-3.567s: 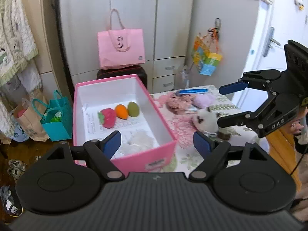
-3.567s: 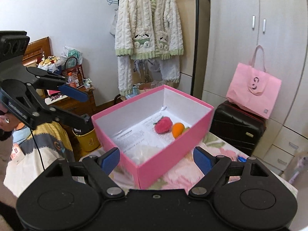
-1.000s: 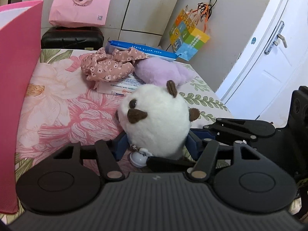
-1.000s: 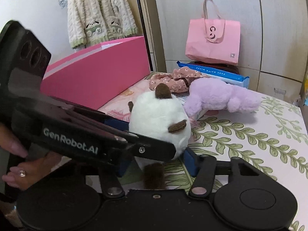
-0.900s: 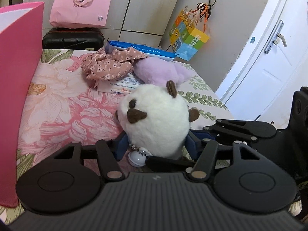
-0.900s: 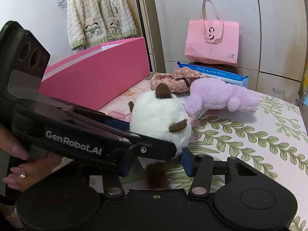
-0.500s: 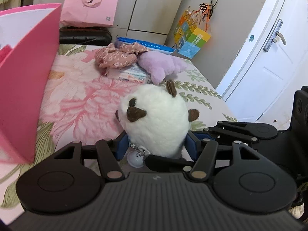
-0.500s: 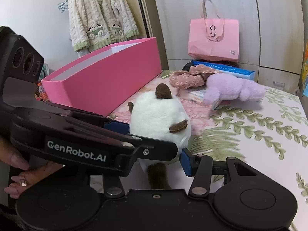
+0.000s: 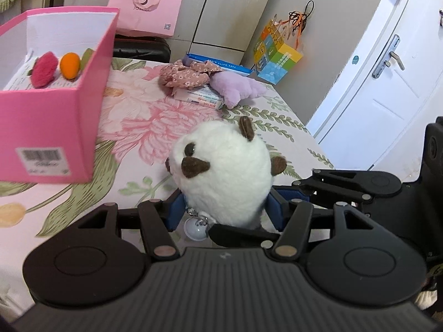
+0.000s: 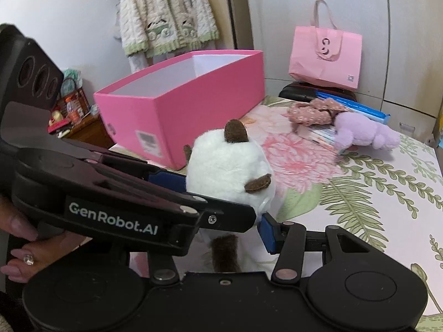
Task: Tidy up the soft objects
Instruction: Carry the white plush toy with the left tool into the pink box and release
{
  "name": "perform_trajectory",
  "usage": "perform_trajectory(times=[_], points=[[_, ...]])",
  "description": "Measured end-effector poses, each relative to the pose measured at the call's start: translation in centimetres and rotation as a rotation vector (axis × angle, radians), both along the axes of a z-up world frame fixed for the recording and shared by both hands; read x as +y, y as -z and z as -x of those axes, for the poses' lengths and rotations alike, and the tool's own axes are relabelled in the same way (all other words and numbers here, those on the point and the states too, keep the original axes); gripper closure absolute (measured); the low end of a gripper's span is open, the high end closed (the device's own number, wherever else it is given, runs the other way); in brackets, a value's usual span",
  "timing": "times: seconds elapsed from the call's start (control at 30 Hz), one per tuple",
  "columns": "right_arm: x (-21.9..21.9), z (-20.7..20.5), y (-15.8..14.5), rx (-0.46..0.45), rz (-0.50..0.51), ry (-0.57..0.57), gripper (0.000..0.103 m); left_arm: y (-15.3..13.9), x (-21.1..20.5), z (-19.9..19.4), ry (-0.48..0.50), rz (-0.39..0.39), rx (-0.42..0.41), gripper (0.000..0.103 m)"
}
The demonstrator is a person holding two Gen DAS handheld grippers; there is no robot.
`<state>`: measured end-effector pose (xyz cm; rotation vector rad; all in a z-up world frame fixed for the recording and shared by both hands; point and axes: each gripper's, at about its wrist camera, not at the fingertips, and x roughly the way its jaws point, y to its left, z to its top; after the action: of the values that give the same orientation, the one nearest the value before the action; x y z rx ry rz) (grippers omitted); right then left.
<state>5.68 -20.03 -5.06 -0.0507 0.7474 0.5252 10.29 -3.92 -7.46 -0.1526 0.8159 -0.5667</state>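
plush underside: hidden behind the white plush body
pink box: left part cut off by the frame edge
box label: print blurred

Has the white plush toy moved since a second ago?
Yes. The white plush toy has been lifted off the floral tablecloth, toward the pink box.

Pink paper tote bag with handles, standing on a black suitcase against grey wardrobe doors. Cream knitted cardigan with green trim, hanging on the wall. Multicoloured cube-printed gift bag, hung by its cords. White door with a metal lever handle. Blue flat packet at the counter's far edge.
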Motion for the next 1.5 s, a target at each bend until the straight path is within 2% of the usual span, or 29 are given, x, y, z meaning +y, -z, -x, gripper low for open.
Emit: perform_trajectory(times=[0.37,0.57,0.77,0.97,1.2,1.37,1.5], points=[[4.1,2.6,-2.8,0.041,0.074,-0.090,0.048,-2.4,4.0,3.0,0.007,-0.009,0.032,0.044],[6.4,3.3,-5.0,0.054,0.063,-0.144,0.048,-4.7,6.5,4.1,-0.009,-0.013,0.038,0.045],[8.4,2.4,-7.5,0.025,0.027,-0.185,0.048,-7.8,9.1,4.3,-0.054,-0.016,-0.008,0.045],[10.4,-0.5,-9.6,-0.003,-0.033,-0.195,0.048,-10.5,11.1,2.3,-0.117,-0.025,-0.062,0.045],[12.2,-5.7,-11.5,-0.053,-0.090,-0.190,0.048,-12.9,12.7,-2.3,-0.197,-0.029,-0.123,0.045],[12.9,-10.2,-11.9,-0.054,-0.113,-0.197,0.048,-13.2,13.4,-6.1,-0.254,-0.025,-0.126,0.045],[14.1,-14.0,-10.8,-0.038,-0.093,-0.213,0.048,-11.8,13.9,-9.8,-0.304,-0.032,-0.091,0.045]])
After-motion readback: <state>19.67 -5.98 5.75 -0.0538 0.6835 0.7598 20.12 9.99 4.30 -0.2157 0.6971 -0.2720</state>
